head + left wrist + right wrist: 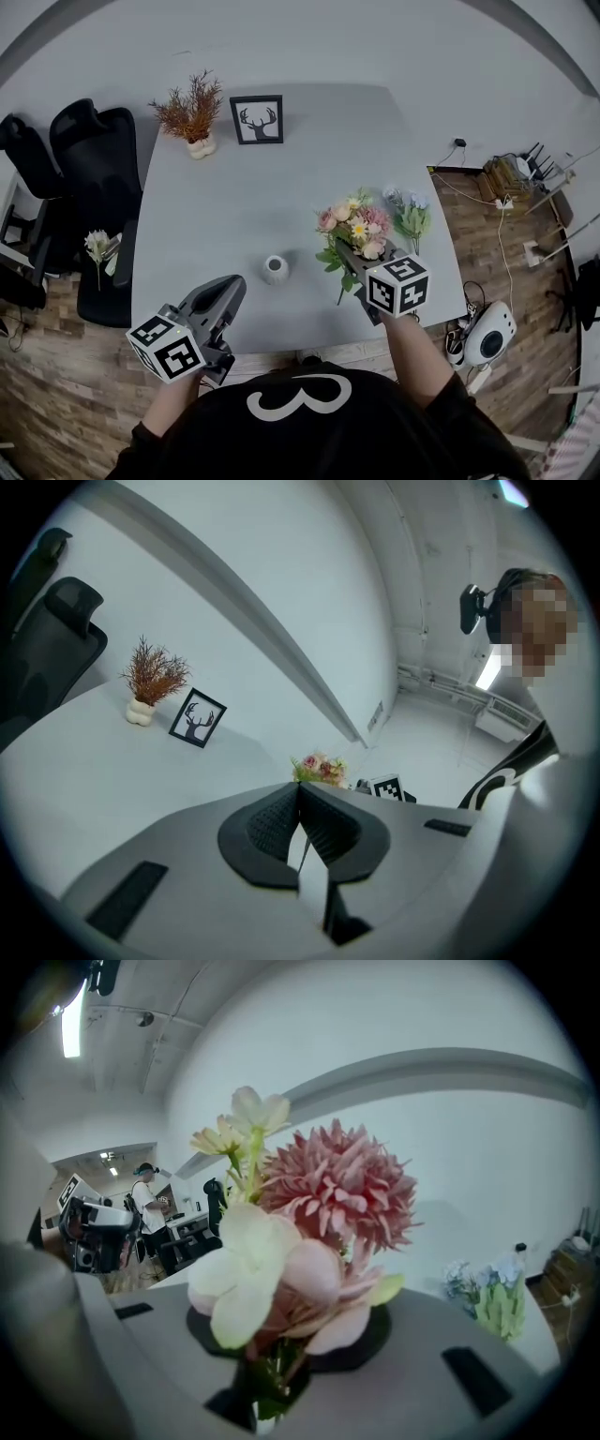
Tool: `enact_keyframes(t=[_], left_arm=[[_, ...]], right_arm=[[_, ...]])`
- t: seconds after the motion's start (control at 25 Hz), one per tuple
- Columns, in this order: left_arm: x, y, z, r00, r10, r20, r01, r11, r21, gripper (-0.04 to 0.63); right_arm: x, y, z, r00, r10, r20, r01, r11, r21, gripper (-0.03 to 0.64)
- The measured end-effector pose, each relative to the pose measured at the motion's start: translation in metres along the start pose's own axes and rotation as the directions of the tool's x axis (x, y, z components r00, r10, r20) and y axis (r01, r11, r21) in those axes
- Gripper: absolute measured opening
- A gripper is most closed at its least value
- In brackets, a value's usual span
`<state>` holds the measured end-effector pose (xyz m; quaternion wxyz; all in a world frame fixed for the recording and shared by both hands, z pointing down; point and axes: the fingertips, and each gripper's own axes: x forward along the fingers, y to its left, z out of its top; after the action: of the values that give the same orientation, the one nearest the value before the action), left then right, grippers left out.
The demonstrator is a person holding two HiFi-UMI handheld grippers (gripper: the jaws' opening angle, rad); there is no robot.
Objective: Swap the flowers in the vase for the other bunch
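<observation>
My black top (375,431), white looped mark (302,394) across back. Left hand-held gripper (231,285), right hand-held gripper (349,255): grey shells, black ribbed pads (270,827), black-and-white marker cubes (167,347).

Office: black swivel chairs (91,141), grey table (234,202), wood-look floor (56,375).
</observation>
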<state>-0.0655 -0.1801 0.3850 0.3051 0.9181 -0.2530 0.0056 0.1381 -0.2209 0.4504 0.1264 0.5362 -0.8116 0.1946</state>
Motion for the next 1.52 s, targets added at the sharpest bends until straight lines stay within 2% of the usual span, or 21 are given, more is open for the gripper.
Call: enact_keyframes(t=[0.36,0.6,0.92,1.24,1.4,1.52], left_arm=[[0.009,0.033,0.009,0.996,0.089,0.015,-0.088,0.995,-0.05,0.011],[0.017,0.047,0.005,0.992,0.122,0.006,-0.121,0.99,-0.073,0.011],[0.023,0.063,-0.002,0.986,0.166,-0.002,-0.165,0.979,-0.116,0.011],[0.025,0.065,0.0,0.985,0.173,0.002,-0.171,0.978,-0.118,0.011],[0.02,0.065,0.001,0.983,0.182,0.006,-0.18,0.976,-0.122,0.011],[0.017,0.064,0.001,0.983,0.183,0.008,-0.181,0.976,-0.121,0.011]], right_arm=[[0.051,-0.028,-0.006,0.998,0.02,-0.053,-0.018,0.999,0.032,0.127],[0.088,-0.046,-0.027,0.989,0.064,-0.136,-0.051,0.994,0.097,0.135],[0.12,-0.061,-0.059,0.972,0.082,-0.219,-0.044,0.984,0.174,0.144],[0.138,-0.065,-0.083,0.951,0.085,-0.298,-0.026,0.98,0.199,0.199],[0.141,-0.065,-0.083,0.954,0.074,-0.29,-0.013,0.978,0.206,0.219],[0.142,-0.065,-0.077,0.963,0.062,-0.262,-0.008,0.979,0.201,0.262]])
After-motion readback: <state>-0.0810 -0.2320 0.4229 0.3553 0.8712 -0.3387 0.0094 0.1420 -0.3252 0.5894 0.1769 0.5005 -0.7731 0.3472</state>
